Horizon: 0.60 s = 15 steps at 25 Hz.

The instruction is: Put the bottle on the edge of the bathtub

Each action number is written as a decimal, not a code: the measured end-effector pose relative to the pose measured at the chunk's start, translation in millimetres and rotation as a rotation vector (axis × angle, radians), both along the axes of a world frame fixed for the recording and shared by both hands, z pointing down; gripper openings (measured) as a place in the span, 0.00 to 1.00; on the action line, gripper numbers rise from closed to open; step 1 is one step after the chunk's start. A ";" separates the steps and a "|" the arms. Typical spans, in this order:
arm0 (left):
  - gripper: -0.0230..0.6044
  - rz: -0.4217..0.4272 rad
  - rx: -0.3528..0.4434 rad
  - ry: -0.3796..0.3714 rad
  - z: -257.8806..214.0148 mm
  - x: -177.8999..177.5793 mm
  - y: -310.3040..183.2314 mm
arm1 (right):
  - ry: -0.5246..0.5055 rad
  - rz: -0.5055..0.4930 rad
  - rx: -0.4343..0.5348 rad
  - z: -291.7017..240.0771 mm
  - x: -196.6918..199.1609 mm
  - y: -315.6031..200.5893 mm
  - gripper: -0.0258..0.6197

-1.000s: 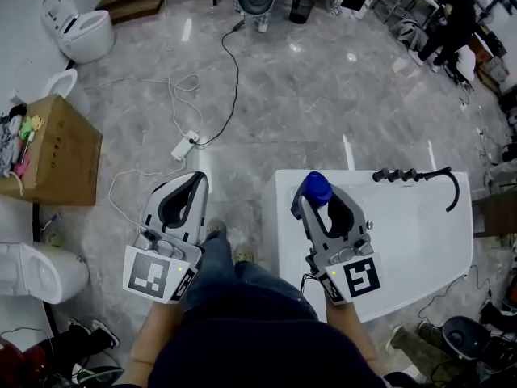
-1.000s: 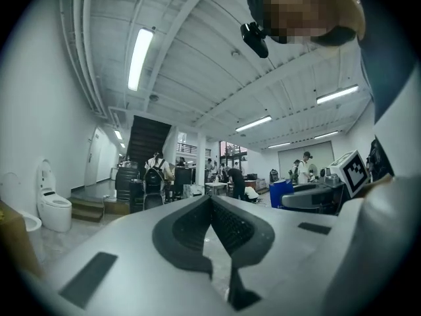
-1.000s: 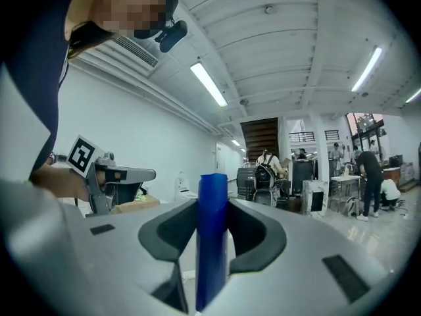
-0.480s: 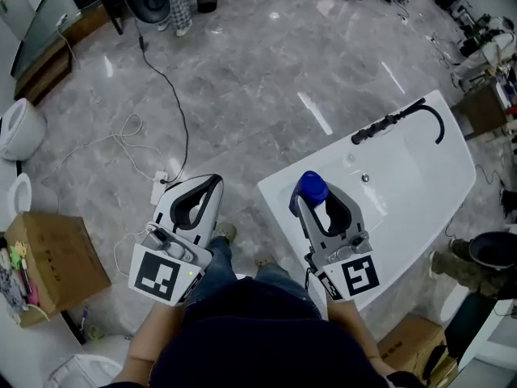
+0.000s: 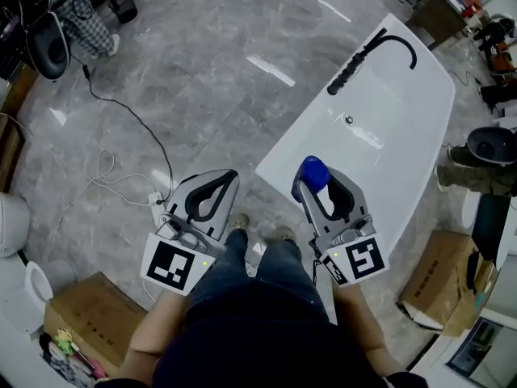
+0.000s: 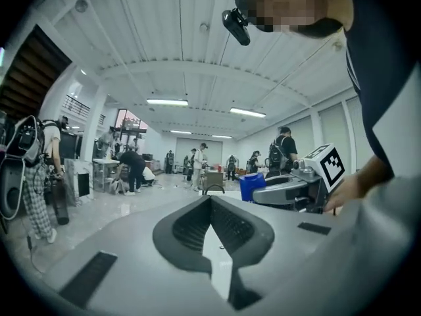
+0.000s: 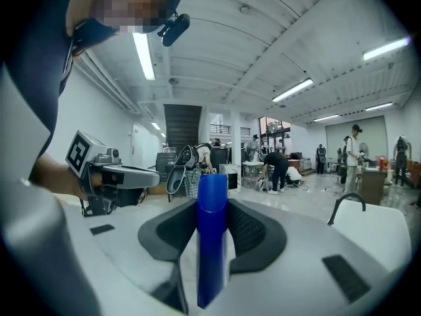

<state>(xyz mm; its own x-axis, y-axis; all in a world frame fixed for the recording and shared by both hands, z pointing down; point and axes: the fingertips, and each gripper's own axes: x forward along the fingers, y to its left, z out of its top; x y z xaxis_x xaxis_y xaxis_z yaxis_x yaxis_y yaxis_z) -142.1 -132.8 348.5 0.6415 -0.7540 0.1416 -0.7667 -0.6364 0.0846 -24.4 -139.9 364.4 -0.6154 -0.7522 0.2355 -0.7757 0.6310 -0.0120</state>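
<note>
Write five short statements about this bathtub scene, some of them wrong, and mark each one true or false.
1. The right gripper is closed on a blue bottle. True.
2. The bottle stands on the rim of the bathtub. False: it is held in the right gripper and has not been set down.
3. The left gripper grips a white cable. False: its jaws are together with nothing between them, and the white cable lies on the floor.
4. A black faucet sits at the bathtub's far end. True.
5. The bathtub is black. False: it is white.
</note>
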 end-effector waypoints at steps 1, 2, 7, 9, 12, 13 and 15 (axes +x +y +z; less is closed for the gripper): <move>0.07 0.025 -0.010 -0.003 5.2 1.1 -2.3 | 0.003 0.020 -0.011 4.4 0.8 -1.0 0.29; 0.07 0.046 -0.020 -0.002 10.3 2.8 -4.0 | 0.008 0.037 -0.022 9.5 2.0 -1.3 0.29; 0.07 0.123 -0.066 -0.011 38.0 17.6 -2.1 | 0.036 0.088 -0.085 42.8 10.6 5.1 0.29; 0.07 0.151 -0.089 -0.027 54.3 24.9 -1.5 | 0.044 0.100 -0.114 58.7 14.3 6.7 0.29; 0.07 0.176 -0.124 -0.042 82.3 33.9 -5.0 | 0.054 0.111 -0.153 87.3 18.8 4.5 0.29; 0.07 0.181 -0.133 -0.044 90.1 36.9 -6.4 | 0.058 0.112 -0.166 97.6 20.5 3.4 0.29; 0.07 0.186 -0.147 -0.049 102.1 43.5 -6.6 | 0.069 0.113 -0.190 117.8 24.4 3.1 0.28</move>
<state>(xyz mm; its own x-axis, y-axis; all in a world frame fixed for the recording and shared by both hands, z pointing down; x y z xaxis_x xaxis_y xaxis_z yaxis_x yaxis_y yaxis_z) -98.6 -139.4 450.6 0.7570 -0.5925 0.2757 -0.6429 -0.7507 0.1520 0.0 -136.7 482.2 -0.5078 -0.7533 0.4180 -0.8442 0.5318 -0.0672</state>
